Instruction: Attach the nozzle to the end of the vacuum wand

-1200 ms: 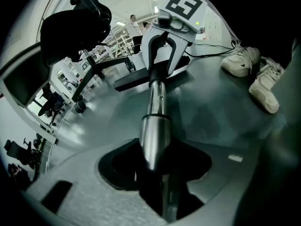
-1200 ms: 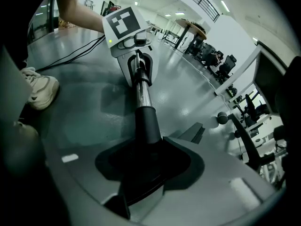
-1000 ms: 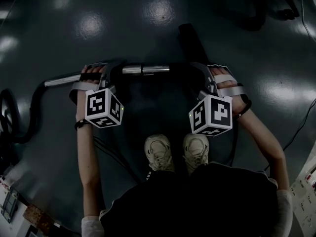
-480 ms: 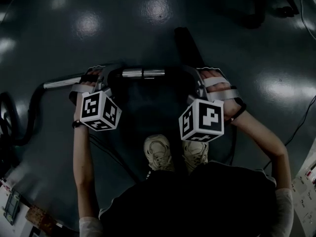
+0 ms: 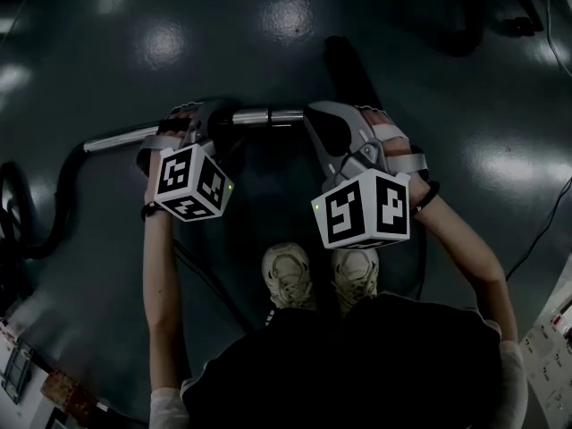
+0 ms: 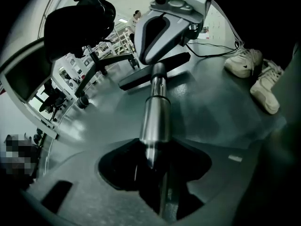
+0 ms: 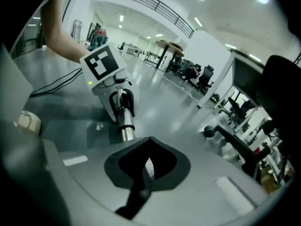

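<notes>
Dark floor (image 5: 268,34); left tool (image 6: 151,154) pinches wand (image 6: 156,112), jaws just opening; right gripper view shows right tool (image 7: 146,163) pressed together

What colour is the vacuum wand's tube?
Shiny silver metal wand; it shows best in the left gripper view.

Left claw (image 6: 151,161), jaws just eased slightly wider yet gripping the silver vacuum wand (image 6: 155,121), wand running away to the right claw (image 6: 153,60), its jaws just closed, black nozzle (image 6: 136,79) on the glossy floor (image 6: 211,112) beyond, white shoes (image 6: 254,74) at right
</notes>
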Demonstrator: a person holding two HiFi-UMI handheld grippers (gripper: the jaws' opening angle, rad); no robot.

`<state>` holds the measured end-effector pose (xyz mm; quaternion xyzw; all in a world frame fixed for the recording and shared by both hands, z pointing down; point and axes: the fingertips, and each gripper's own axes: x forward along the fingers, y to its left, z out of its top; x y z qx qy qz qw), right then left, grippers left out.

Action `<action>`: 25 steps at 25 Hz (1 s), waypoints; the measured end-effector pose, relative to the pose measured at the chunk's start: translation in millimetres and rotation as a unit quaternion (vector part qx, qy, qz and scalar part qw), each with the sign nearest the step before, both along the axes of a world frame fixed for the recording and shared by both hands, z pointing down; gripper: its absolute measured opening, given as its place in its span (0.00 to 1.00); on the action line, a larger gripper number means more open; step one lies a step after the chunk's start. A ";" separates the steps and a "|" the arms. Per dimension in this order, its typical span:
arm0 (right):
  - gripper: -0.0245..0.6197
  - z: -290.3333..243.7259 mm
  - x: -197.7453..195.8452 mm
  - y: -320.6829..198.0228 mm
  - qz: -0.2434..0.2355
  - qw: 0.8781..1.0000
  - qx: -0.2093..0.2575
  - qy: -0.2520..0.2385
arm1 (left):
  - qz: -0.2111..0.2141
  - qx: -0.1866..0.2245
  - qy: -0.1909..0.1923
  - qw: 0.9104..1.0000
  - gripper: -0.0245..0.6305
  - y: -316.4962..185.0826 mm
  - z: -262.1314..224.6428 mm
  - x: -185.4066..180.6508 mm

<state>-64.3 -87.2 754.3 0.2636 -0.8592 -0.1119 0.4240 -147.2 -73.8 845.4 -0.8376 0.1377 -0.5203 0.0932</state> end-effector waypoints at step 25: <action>0.05 -96.0 45.0 -71.5 0.225 0.901 -0.040 -0.370 | -0.376 0.113 0.649 0.652 0.04 -73.3 -202.3 25.4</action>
